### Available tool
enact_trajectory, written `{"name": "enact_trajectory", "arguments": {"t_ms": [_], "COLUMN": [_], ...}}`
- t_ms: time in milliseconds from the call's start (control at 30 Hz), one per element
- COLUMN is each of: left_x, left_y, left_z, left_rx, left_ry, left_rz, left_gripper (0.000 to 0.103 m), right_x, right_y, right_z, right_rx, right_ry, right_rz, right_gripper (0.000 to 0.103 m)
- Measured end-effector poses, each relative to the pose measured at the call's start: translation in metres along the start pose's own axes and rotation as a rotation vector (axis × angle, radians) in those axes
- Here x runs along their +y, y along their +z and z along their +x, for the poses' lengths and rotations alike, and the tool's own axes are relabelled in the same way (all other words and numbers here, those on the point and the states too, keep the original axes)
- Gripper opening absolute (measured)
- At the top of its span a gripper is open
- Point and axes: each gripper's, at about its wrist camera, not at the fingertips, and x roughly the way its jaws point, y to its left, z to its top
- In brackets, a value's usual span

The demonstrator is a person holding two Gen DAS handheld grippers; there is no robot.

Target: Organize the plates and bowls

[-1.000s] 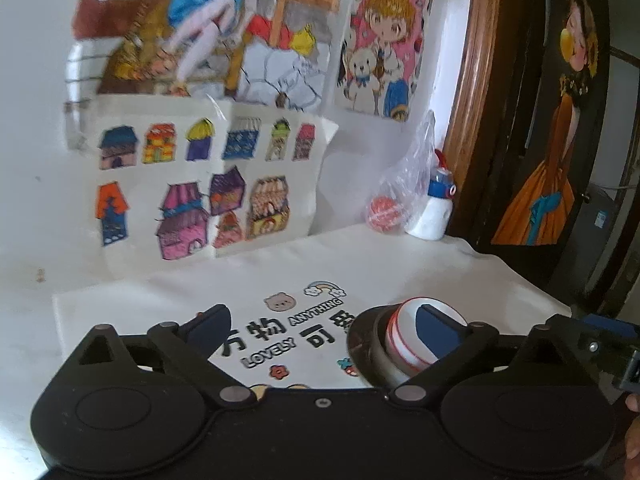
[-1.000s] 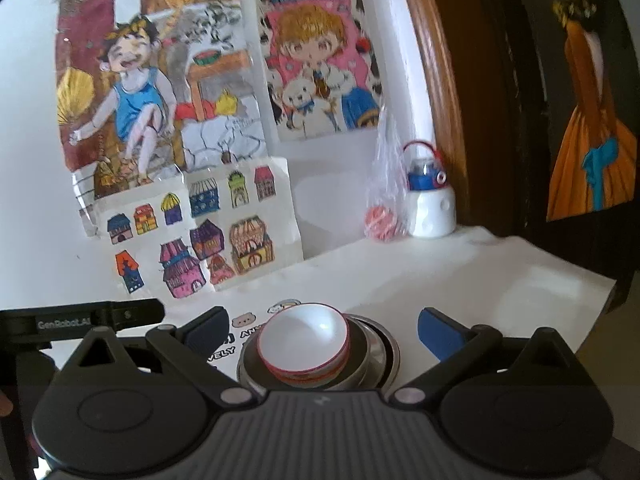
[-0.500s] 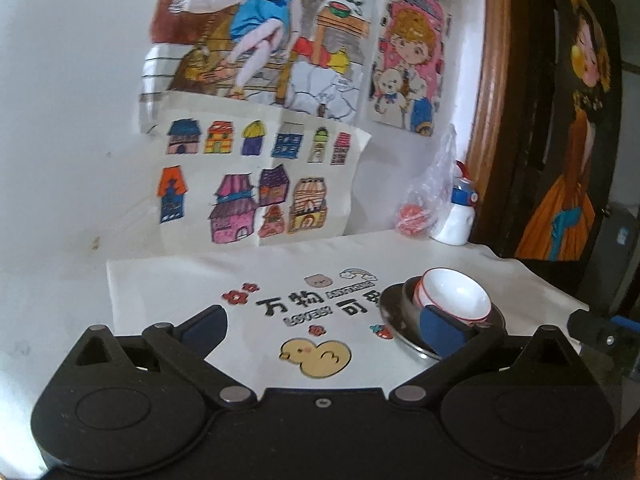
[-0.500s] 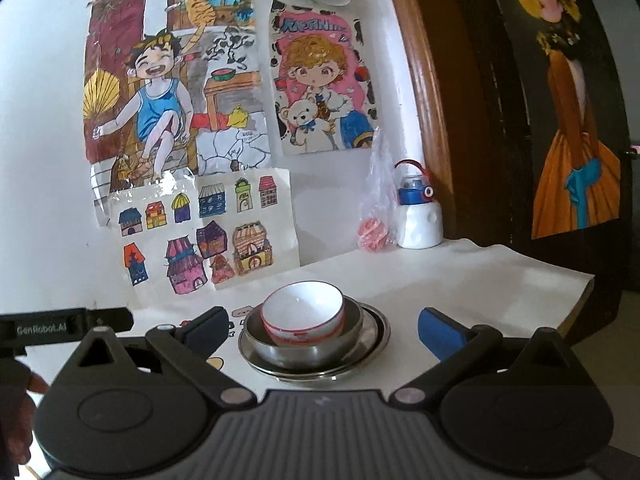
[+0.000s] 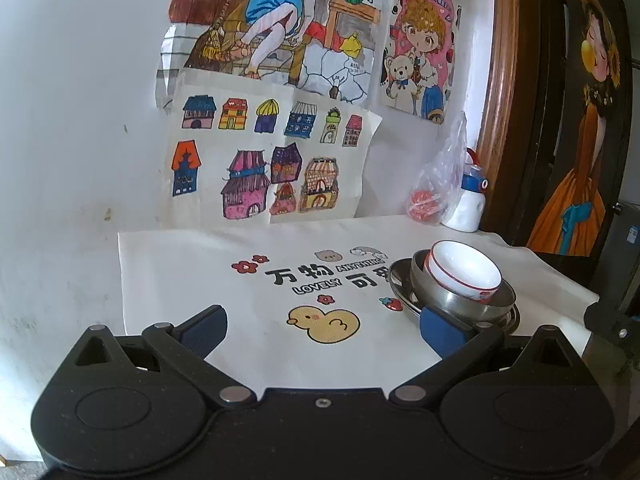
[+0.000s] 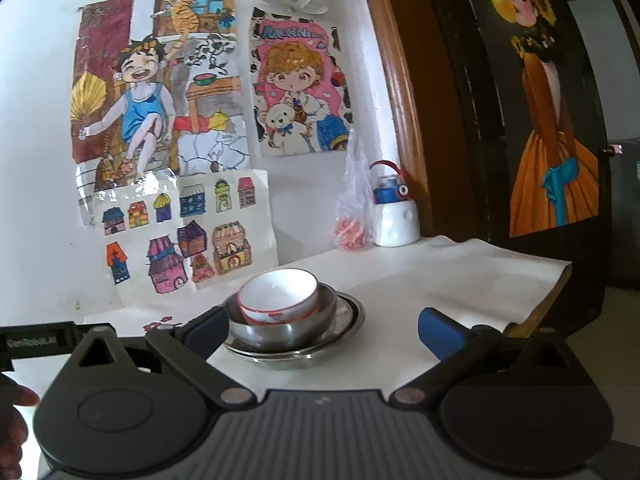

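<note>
Both grippers have pulled back from the dish stack since a second ago; back then the white bowl sat tilted right at the left gripper's right finger, now it rests in the stack with nothing touching it.

Left gripper (image 5: 323, 330): jaws wide apart, holding nothing, hovering over the printed cloth (image 5: 256, 280) near the yellow duck print (image 5: 326, 325). Its right fingertip overlaps the near edge of the stack in the left wrist view; contact cannot be told.

Right gripper (image 6: 323, 330): jaws wide apart, empty, stack seen between the fingers, closer to the left finger (image 6: 206, 330). Whether that finger touches the plate rim is unclear.

Stack: white bowl (image 5: 464, 270) (image 6: 280, 296) with red rim line, sitting slightly tilted inside a steel bowl (image 5: 466, 300) (image 6: 280, 330), which sits on a steel plate (image 5: 400, 286) (image 6: 348, 316). All three nested, on the cloth, toward the table's right side.

Back of table by the wall: white bottle (image 6: 394, 218) with blue cap and red handle, clear plastic bag (image 6: 354, 200) just beside it with something red inside. Children's drawings (image 6: 160, 80) taped on the white wall. Dark door (image 6: 560, 120) with a painted figure in an orange dress at far right.

Part of a hand (image 6: 12, 420) shows at the lower left edge of the right wrist view, next to the other gripper's black body.
</note>
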Motion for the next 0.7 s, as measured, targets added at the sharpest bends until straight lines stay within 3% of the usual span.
{"name": "enact_trajectory", "arguments": {"t_ms": [433, 700], "left_x": [-0.004, -0.005], "left_y": [-0.005, -0.018], "left_z": [0.003, 0.001], "left_rx": [-0.005, 0.002], "left_ry": [0.013, -0.025], "left_rz": [0.028, 0.037], "left_gripper": [0.102, 0.102], "right_x": [-0.006, 0.005], "right_y": [-0.013, -0.021], "right_z": [0.004, -0.007], "right_rx": [0.033, 0.028], "right_ry": [-0.002, -0.007], "right_rz": [0.023, -0.009], "right_gripper": [0.103, 0.103]}}
